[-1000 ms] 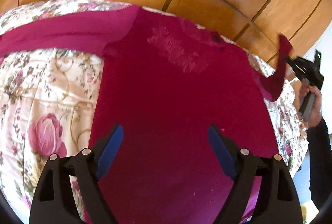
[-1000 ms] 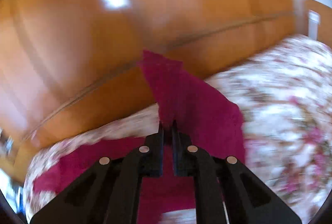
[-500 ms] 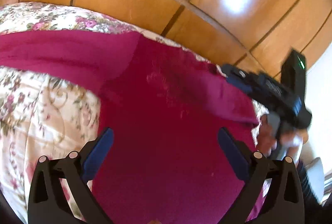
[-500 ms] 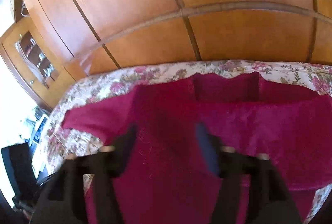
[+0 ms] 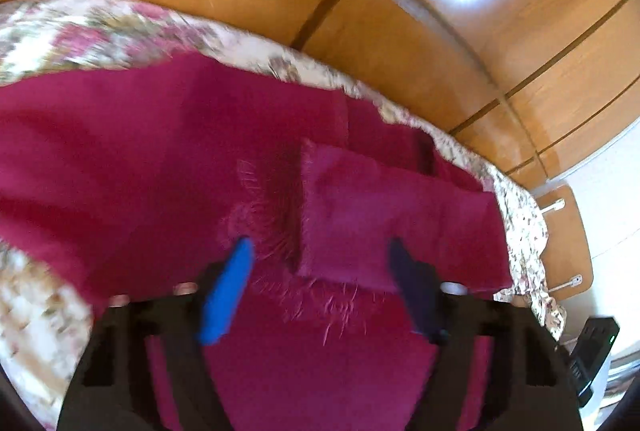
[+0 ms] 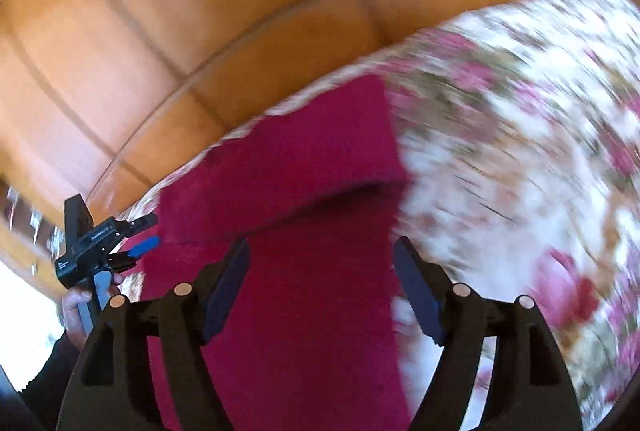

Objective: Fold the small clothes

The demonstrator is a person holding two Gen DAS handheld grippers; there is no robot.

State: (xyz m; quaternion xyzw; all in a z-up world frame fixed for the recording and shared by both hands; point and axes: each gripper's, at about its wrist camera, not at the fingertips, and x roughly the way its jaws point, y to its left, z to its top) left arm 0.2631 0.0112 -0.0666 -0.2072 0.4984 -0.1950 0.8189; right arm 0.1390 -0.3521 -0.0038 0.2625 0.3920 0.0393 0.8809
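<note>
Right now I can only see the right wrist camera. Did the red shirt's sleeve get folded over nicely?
Observer: Yes. In the left wrist view the folded sleeve lies flat across the chest of the shirt, its cuff end right beside the embroidered pattern.
Operator: And the other one?
Observer: The other sleeve is not yet folded. It stretches out sideways over the floral bedspread.
</note>
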